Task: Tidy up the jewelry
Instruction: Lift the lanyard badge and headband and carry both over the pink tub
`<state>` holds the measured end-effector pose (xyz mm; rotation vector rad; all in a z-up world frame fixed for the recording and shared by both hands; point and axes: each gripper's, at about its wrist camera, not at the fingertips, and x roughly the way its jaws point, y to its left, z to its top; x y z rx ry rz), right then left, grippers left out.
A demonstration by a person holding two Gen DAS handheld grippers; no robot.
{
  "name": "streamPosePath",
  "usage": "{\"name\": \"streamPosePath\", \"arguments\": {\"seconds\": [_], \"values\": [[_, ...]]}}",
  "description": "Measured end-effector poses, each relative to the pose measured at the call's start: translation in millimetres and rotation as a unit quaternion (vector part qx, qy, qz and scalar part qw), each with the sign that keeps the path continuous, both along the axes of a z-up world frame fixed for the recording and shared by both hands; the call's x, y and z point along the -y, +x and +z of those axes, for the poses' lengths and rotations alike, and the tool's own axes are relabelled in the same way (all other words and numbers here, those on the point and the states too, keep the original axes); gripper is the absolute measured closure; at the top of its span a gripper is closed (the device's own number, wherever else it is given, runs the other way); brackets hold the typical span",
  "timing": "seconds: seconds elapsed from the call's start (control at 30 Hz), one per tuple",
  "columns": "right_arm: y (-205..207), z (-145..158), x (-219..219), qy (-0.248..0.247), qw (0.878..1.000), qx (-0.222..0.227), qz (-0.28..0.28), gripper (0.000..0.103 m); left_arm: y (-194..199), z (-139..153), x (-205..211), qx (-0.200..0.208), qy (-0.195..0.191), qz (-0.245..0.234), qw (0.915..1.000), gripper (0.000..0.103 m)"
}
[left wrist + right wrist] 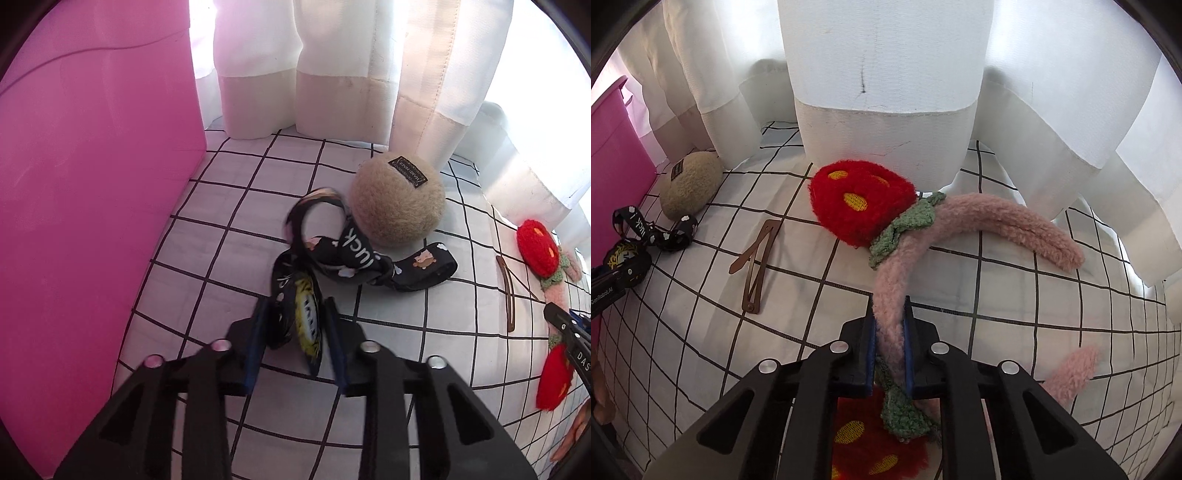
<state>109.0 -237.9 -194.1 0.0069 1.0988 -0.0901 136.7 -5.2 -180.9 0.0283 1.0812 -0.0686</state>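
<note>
**A:** Pink fuzz between the right gripper pads: clamped on the band of the plush headband, mid-arc, just short of a green knitted leaf. Nothing slack in that grip.

**B:** Which way does the band run from there?

**A:** Away from the jaws toward the far curtain, then it hooks right; free end lies far right on the grid-pattern sheet. One red strawberry puff sits far of the pads, the other near, under the gripper body.

**B:** Left side?

**A:** Left gripper closed on the black printed strap, pinching the near end with the yellow-and-black badge. The rest of the strap trails far and right, loops against the tan felt ball.

**B:** Where does it all go?

**A:** My guess, the pink bin: it stands at the left edge, close beside the left gripper, well apart from the right. So the strap has the short trip; the headband would cross leftward over the brown snap clip, lying between the two.
</note>
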Motion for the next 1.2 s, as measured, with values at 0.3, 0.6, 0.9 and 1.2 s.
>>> {"name": "streamPosePath", "arguments": {"seconds": [0.3,0.6,0.9,1.2], "values": [[-13.9,8.4,-4.5,0.022,1.000,0.014,-0.009,0.092,-16.8,7.6,-1.3,-0.008,-0.014,0.007,0.9998,0.091],[-32.1,38.1,-5.2,0.034,0.999,0.032,-0.003,0.092,-42.2,41.7,-3.0,0.018,-0.028,-0.004,0.9994,0.091],[-53.5,73.5,-13.3,0.040,0.998,0.055,0.013,0.092,-59.0,83.6,-3.8,0.050,-0.034,-0.016,0.9981,0.091],[-65.2,104.7,-27.1,0.041,0.996,0.076,0.032,0.092,-65.7,117.8,-6.7,0.081,-0.042,-0.020,0.9957,0.091]]}}
